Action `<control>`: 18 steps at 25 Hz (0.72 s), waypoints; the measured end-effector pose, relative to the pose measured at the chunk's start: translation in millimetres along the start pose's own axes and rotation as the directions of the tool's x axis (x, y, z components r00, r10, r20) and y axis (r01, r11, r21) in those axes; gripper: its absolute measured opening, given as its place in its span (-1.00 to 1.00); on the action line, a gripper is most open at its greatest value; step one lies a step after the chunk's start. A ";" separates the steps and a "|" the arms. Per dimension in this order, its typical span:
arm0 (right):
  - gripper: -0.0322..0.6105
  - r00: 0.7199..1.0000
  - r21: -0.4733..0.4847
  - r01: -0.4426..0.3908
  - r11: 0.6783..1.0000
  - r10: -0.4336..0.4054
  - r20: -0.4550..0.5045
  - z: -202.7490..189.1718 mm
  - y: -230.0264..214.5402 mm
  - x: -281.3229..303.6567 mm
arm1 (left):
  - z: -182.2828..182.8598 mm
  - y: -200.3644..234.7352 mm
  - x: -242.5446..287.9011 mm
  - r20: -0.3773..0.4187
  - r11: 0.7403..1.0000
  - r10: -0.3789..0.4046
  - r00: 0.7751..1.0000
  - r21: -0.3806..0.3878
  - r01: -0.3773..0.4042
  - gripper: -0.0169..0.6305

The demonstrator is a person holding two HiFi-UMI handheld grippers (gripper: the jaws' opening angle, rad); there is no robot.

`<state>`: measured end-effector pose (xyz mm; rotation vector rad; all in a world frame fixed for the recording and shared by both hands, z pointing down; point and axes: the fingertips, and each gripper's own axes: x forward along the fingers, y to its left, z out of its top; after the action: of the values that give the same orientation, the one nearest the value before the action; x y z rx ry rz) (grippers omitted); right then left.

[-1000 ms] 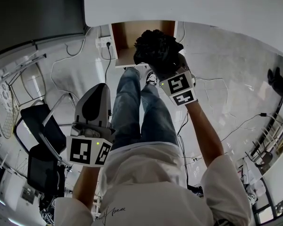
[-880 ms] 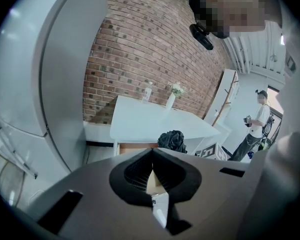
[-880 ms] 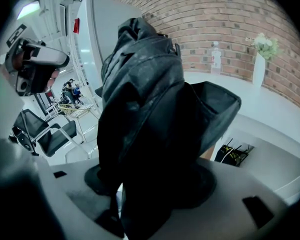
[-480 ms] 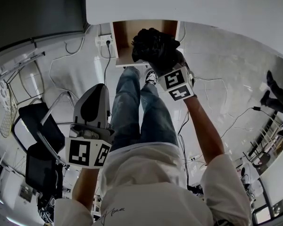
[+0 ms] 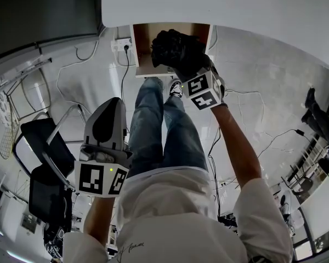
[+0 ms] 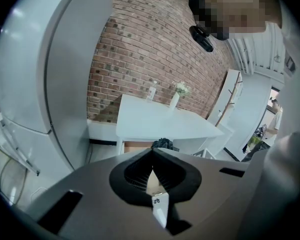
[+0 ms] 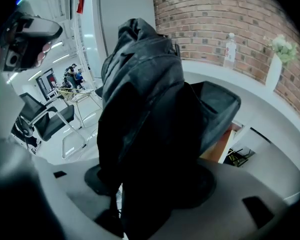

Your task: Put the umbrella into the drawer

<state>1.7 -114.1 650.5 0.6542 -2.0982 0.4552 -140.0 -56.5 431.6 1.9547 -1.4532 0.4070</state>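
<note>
A folded black umbrella (image 5: pixel 174 48) hangs over the front of the open wooden drawer (image 5: pixel 144 47) under the white table (image 5: pixel 219 7). My right gripper (image 5: pixel 187 72) is shut on the umbrella from below, its fingertips buried in the fabric. In the right gripper view the umbrella (image 7: pixel 140 109) fills the middle, with a strip of the drawer (image 7: pixel 224 145) behind it. My left gripper (image 5: pixel 113 103) is held low at the left, shut and holding nothing. From the left gripper view, past that gripper (image 6: pixel 152 173), I see the table (image 6: pixel 155 123), the drawer (image 6: pixel 136 145) and the umbrella (image 6: pixel 164 143).
The person's jeans-clad legs (image 5: pixel 159 125) stand right in front of the drawer. Black chairs (image 5: pixel 44 152) sit at the left, cables run over the pale floor, and a wall socket (image 5: pixel 122 48) is beside the drawer. A bottle (image 7: pixel 230 49) and vase (image 7: pixel 276 66) stand on the table.
My right gripper has carried the umbrella a little up and left, closer over the open drawer. My left gripper has stayed where it was.
</note>
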 end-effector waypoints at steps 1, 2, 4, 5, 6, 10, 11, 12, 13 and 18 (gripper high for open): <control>-0.05 1.000 -0.006 -0.002 1.000 0.002 -0.004 -1.1 0.3 1.8 | -0.5 -1.0 -0.5 -0.001 1.000 0.001 1.000 0.000 -0.001 -0.89; -0.05 1.000 -0.012 -0.004 1.000 0.004 -0.009 -2.0 0.9 3.7 | -1.1 -1.5 -1.1 -0.003 1.000 0.002 1.000 0.000 -0.002 -0.89; -0.05 1.000 -0.028 -0.005 1.000 0.005 -0.021 -3.5 0.8 8.8 | -1.5 -0.9 -0.2 -0.004 1.000 0.001 1.000 -0.004 -0.001 -0.89; -0.05 1.000 -0.038 -0.004 0.999 0.003 -0.027 -3.5 -0.3 12.4 | -1.0 0.1 1.3 -0.004 1.000 0.001 1.000 -0.005 -0.001 -0.89; -0.05 0.999 -0.048 -0.004 0.999 0.002 -0.033 -3.4 -1.6 16.6 | -0.4 1.3 2.9 -0.003 1.000 0.000 1.000 -0.006 0.000 -0.89; -0.05 0.998 -0.064 -0.012 0.998 0.008 -0.064 -9.6 -1.7 33.3 | -0.8 3.0 5.1 -0.016 1.000 0.002 1.000 -0.002 -0.002 -0.89; -0.05 0.997 -0.068 -0.015 0.998 0.010 -0.072 -11.5 -2.3 37.0 | -0.3 3.0 5.4 -0.017 1.000 0.005 1.000 -0.001 -0.005 -0.89; -0.05 0.997 -0.073 -0.016 0.997 0.010 -0.079 -12.7 -3.6 40.4 | 0.5 3.4 5.8 -0.016 1.000 0.009 1.000 -0.001 -0.009 -0.89; -0.05 0.996 -0.079 -0.017 0.997 0.010 -0.084 -13.4 -5.1 43.4 | 1.2 4.1 6.1 -0.014 1.000 0.012 1.000 -0.002 -0.012 -0.89; -0.05 0.994 -0.101 -0.021 0.995 0.010 -0.110 -19.6 -8.7 56.4 | -0.6 8.7 8.4 -0.018 1.000 0.026 0.999 -0.014 -0.027 -0.89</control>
<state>-8.1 -126.5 708.8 0.5426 -2.0099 0.3814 -145.3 -63.6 439.8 1.9179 -1.4681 0.4243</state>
